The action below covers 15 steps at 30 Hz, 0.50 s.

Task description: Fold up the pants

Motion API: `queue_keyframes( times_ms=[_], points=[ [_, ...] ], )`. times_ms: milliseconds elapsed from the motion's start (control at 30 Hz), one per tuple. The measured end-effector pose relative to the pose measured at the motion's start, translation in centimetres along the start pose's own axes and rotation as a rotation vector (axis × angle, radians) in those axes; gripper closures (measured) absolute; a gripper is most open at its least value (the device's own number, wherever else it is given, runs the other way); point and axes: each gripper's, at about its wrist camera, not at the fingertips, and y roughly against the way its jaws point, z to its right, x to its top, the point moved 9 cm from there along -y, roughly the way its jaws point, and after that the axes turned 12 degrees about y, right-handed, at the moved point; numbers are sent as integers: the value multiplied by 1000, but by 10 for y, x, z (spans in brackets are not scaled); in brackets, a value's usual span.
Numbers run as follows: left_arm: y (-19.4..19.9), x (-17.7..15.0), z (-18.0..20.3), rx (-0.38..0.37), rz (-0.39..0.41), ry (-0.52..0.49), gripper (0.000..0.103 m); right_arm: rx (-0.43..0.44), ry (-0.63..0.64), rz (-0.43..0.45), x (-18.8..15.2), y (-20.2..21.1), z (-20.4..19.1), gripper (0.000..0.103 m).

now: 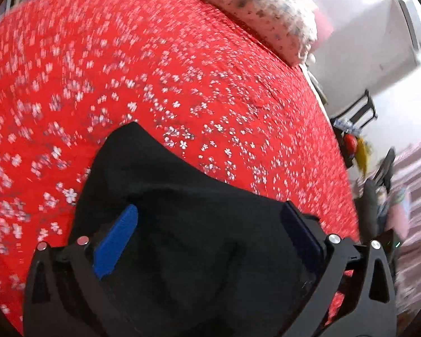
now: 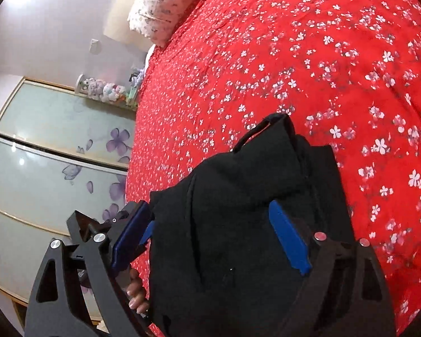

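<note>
The black pants lie folded in a bundle on the red flowered bedsheet. In the left wrist view my left gripper hangs over them, jaws wide apart, with the cloth lying between the blue pads and neither pad pressing on it. In the right wrist view the pants show a waistband loop at their far end. My right gripper also stands open astride the bundle; one pad sits at the cloth's left edge, the other over the cloth.
A flowered pillow lies at the head of the bed. Past the bed's edge are a black stool, clutter and a white cabinet. A wardrobe with flowered glass doors and plush toys stand opposite. A person's fingers show beside the pants.
</note>
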Motion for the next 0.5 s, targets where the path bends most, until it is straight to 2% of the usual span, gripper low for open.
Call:
queue_keyframes(
  times_ms=[67, 133, 267, 333, 400, 467, 500],
  points=[
    [17, -11, 11, 8, 23, -89, 6, -10, 56, 11, -8, 15, -9, 14],
    [38, -22, 19, 0, 51, -173, 5, 31, 113, 29, -19, 33, -22, 13],
    [89, -67, 22, 23, 144, -337, 4, 64, 239, 30, -51, 58, -45, 12],
    [99, -87, 19, -3, 145, -337, 4, 79, 280, 20, -67, 63, -56, 11],
    [97, -107, 15, -31, 110, -327, 2, 73, 280, 22, -77, 64, -58, 8],
    [83, -115, 5, 2, 76, -317, 2, 70, 235, 22, -83, 60, -47, 8],
    [73, -120, -4, 23, 45, -294, 2, 102, 178, 21, -87, 57, -39, 8]
  ],
)
